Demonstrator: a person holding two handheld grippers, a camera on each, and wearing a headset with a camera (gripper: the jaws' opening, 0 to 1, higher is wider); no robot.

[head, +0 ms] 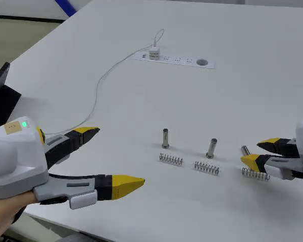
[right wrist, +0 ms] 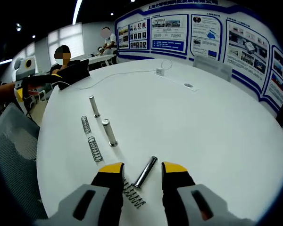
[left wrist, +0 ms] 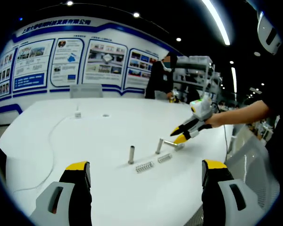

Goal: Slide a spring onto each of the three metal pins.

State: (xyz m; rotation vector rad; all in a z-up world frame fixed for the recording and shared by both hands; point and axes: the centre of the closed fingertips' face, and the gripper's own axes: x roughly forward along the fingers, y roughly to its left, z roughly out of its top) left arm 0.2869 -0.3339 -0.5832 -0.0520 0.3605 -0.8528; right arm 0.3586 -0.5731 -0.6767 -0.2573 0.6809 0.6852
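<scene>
Pins of smooth bright metal sit in a row on the white counter. The left pin and middle pin stand upright on their flared heads. Each has a coiled wire spring lying flat just in front of it, the left spring and the middle spring, and neither spring touches its pin. The right gripper view shows the right pin lying on its side. It lies between the yellow-tipped jaws of the right gripper, which are released and parted wider than the pin, and I cannot tell whether they touch it. The right spring lies just beside that gripper's lower jaw. The left gripper is spread wide and grasps nothing, hanging over the near left of the counter well apart from the pins. The head view shows a flat white power strip far back on the counter. It carries a small white charger, and a thin cable curves from it toward the left gripper.
</scene>
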